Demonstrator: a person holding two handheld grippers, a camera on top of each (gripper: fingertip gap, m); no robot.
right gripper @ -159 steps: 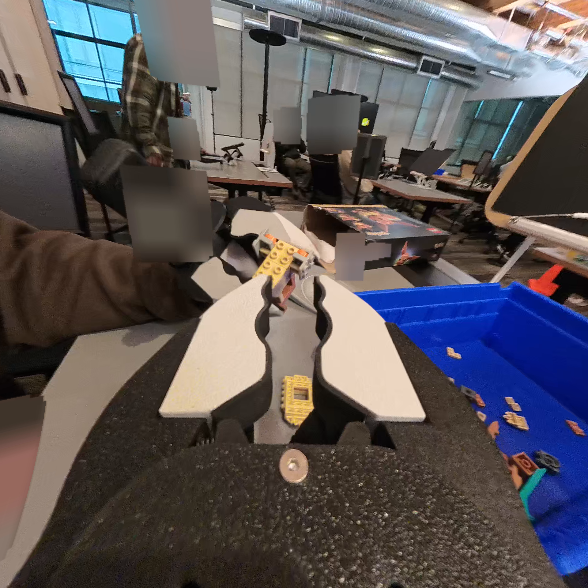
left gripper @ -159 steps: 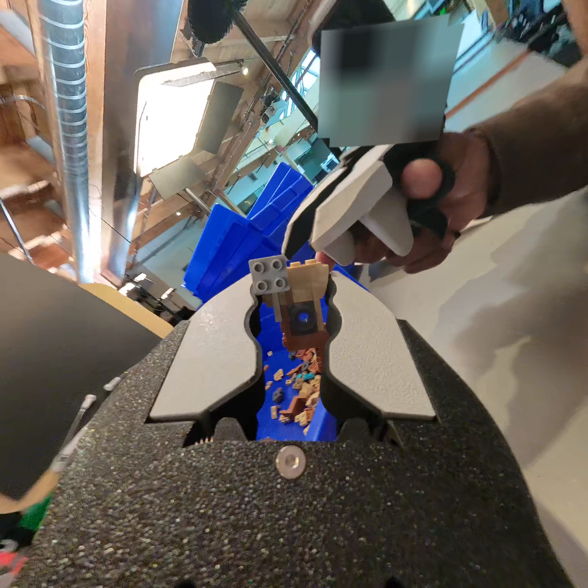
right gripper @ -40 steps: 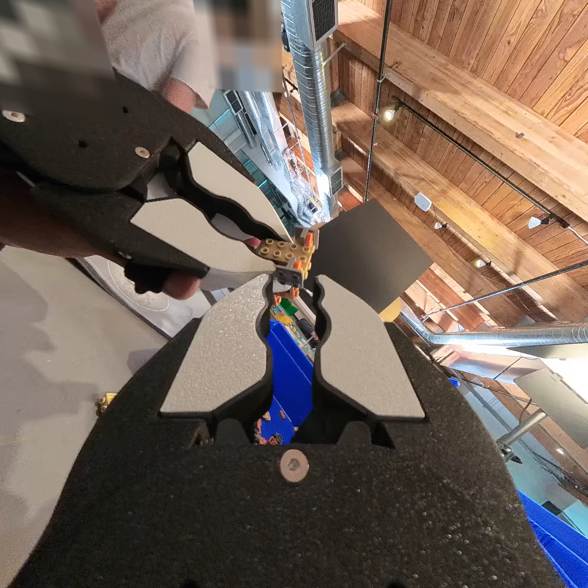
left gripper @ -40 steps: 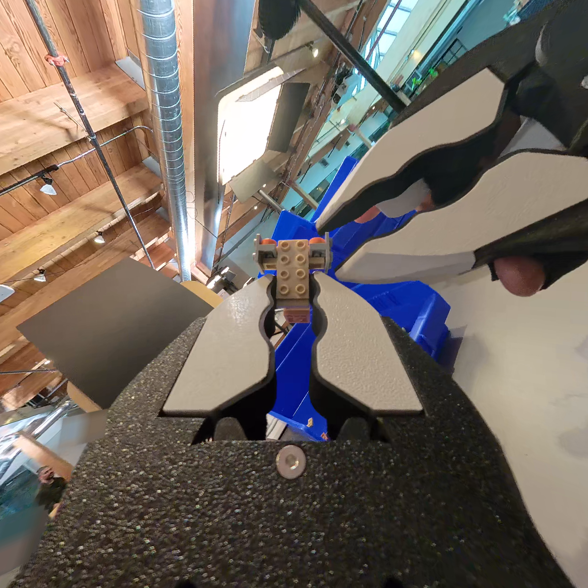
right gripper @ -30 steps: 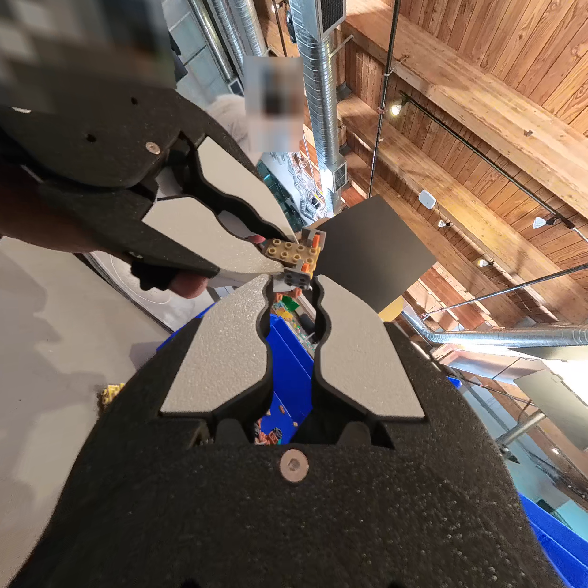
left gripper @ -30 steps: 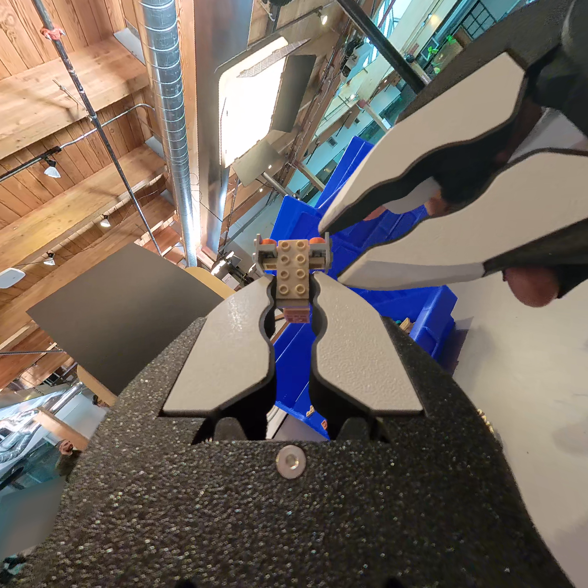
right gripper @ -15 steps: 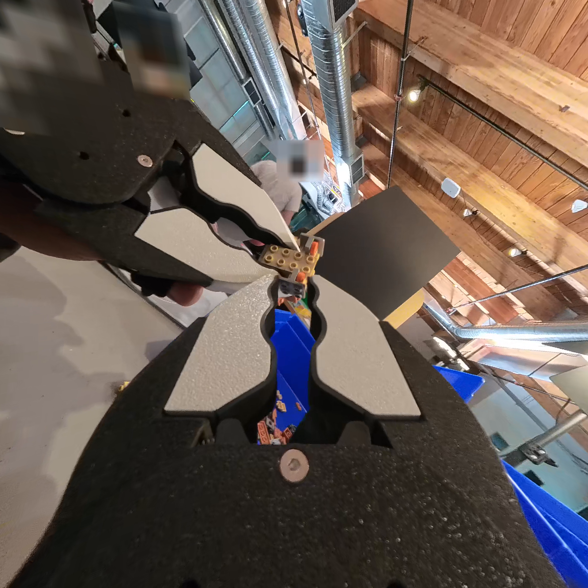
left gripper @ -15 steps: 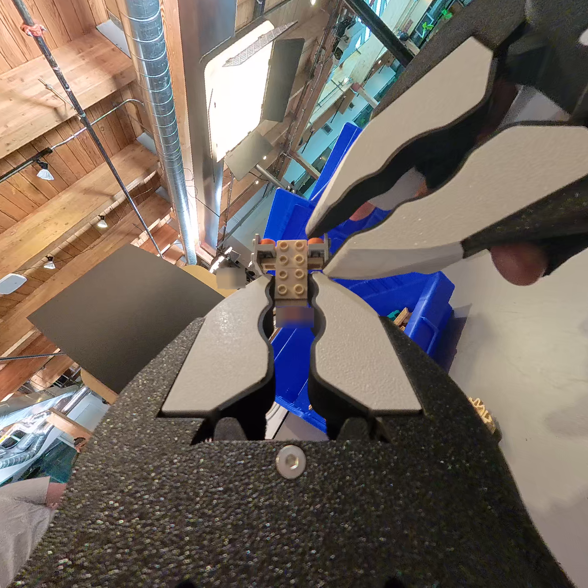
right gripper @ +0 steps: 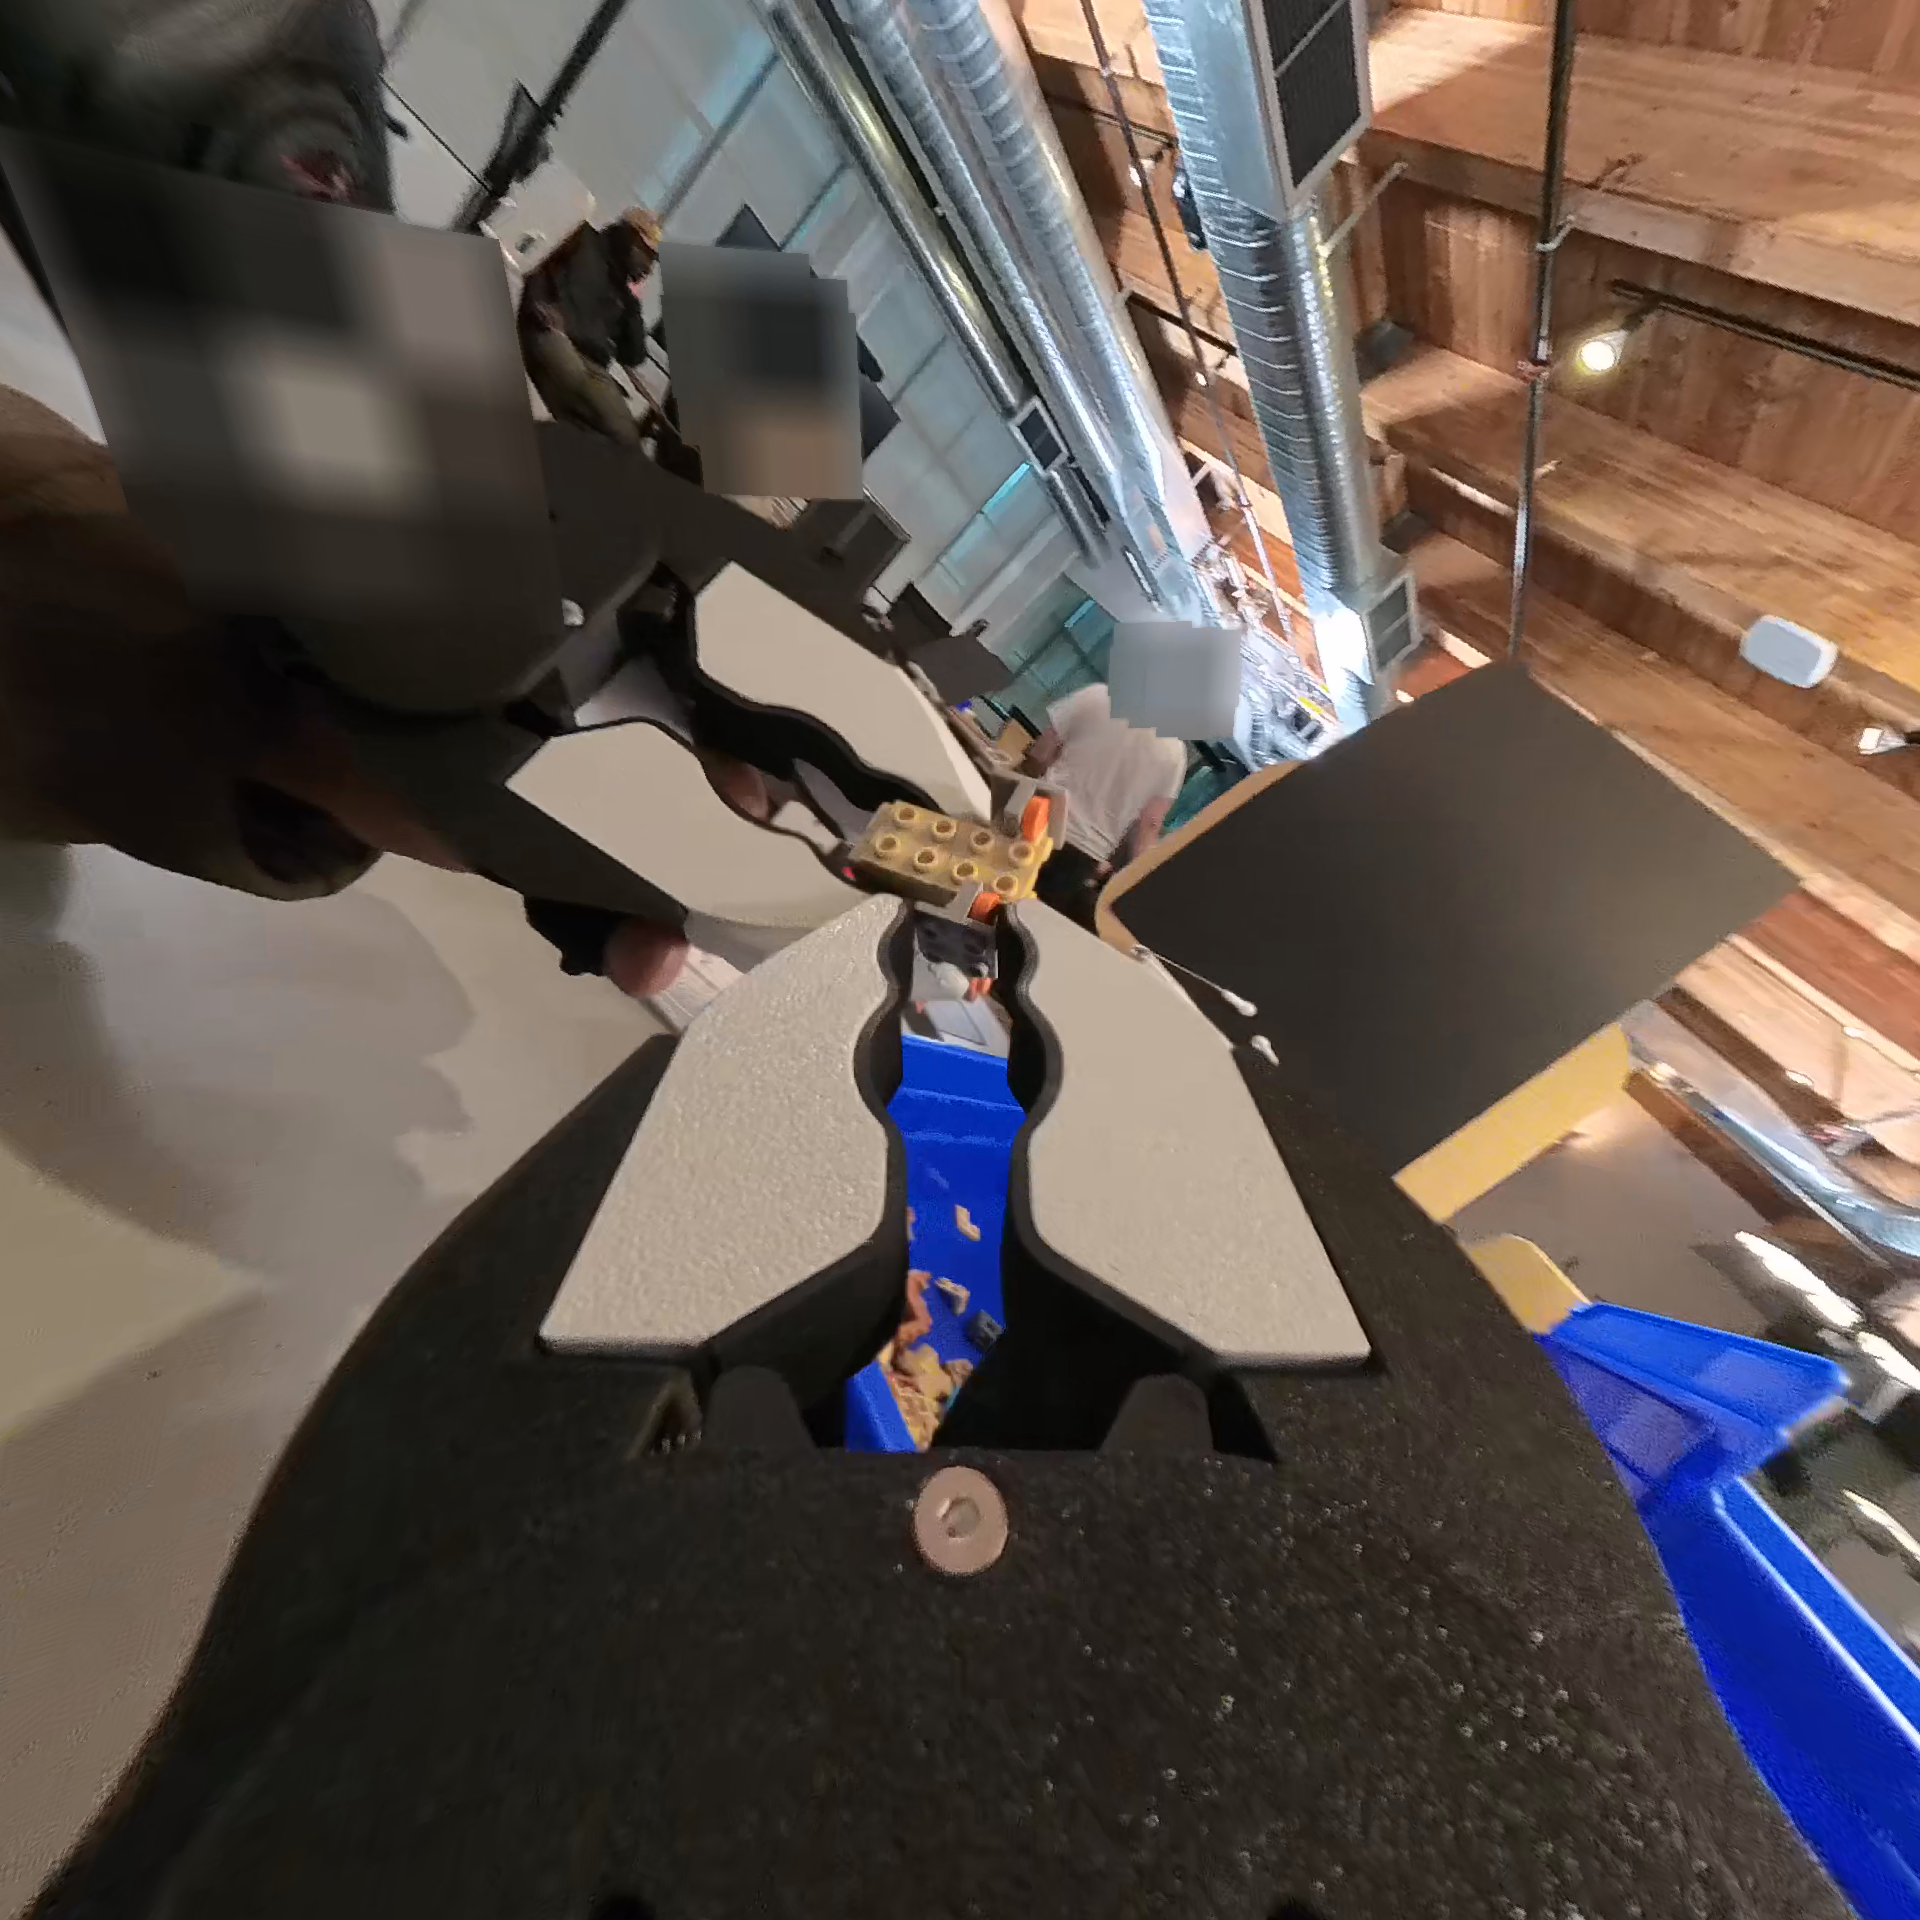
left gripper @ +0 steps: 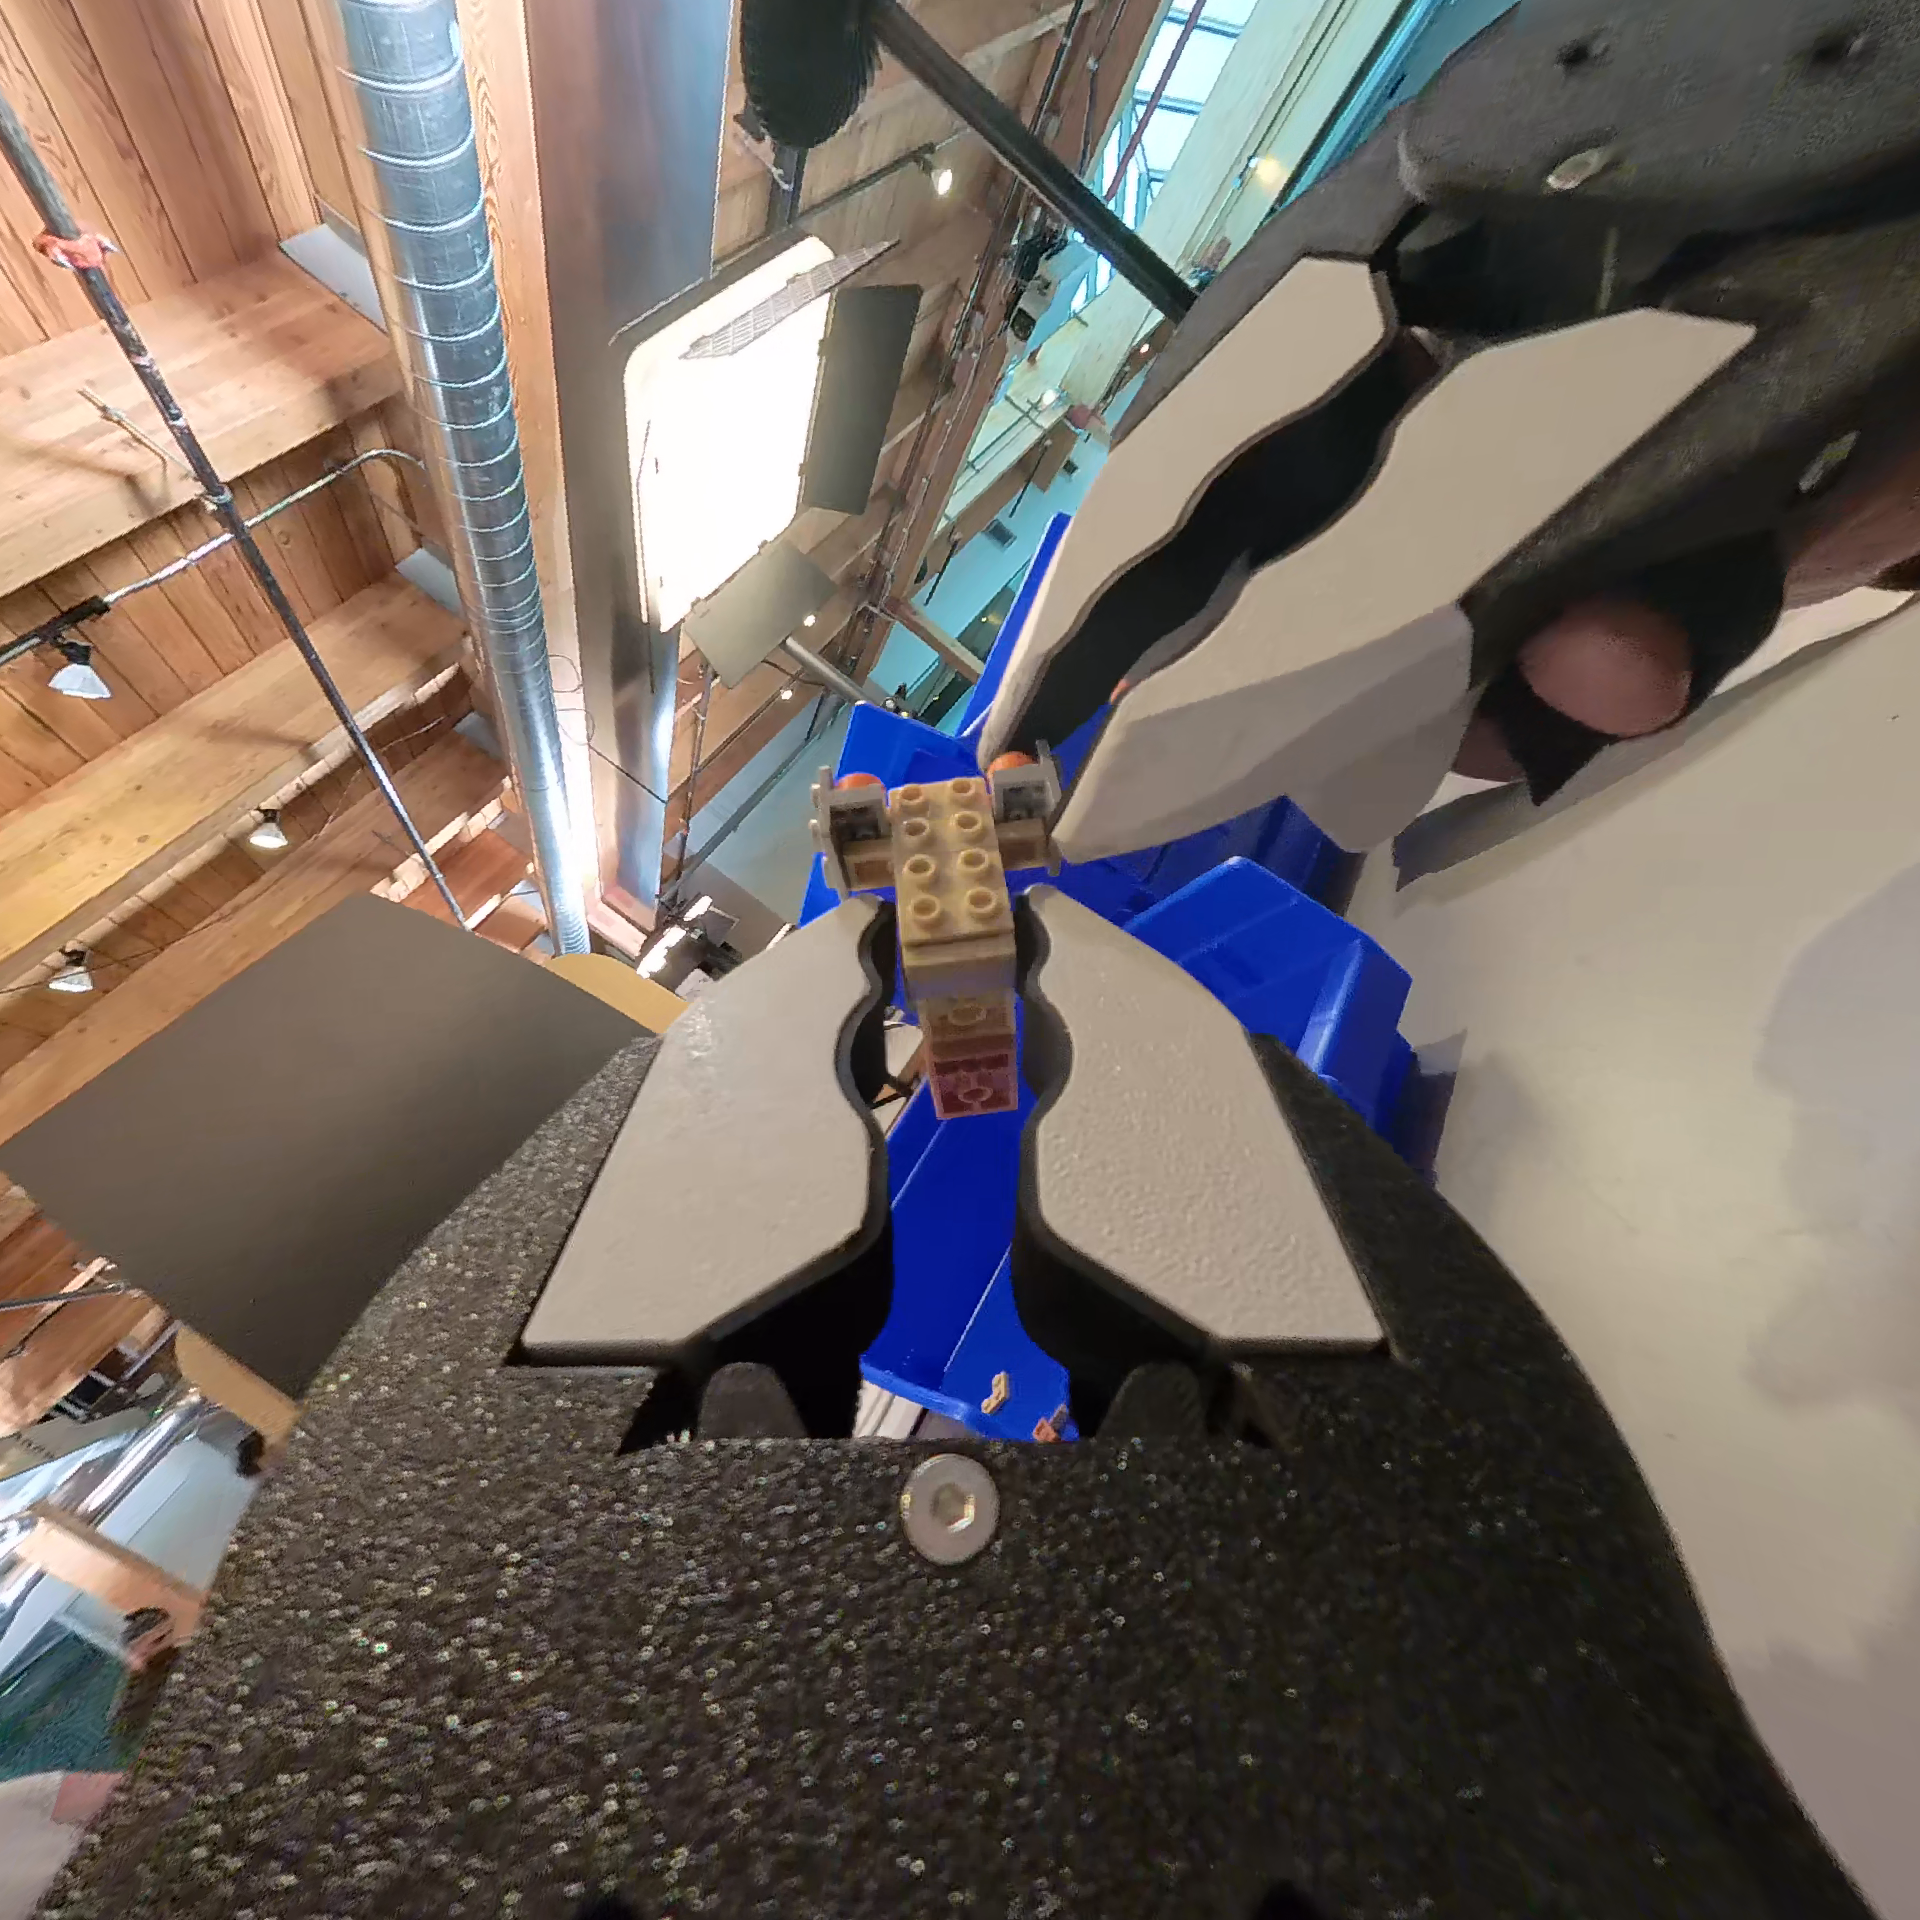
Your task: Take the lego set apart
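We hold 1 small toy-brick model (left gripper: 951,868) up in the air with both grippers. Our left gripper (left gripper: 954,920) has its jaws closed on the tan studded part, and a dark red brick hangs below between them. Our right gripper (right gripper: 954,925) has its jaws closed on a grey and orange piece at the model's side. The blue bin (left gripper: 1288,977) with loose bricks sits below on the grey bench (left gripper: 1662,1195). A black board (right gripper: 1455,883) stands behind.
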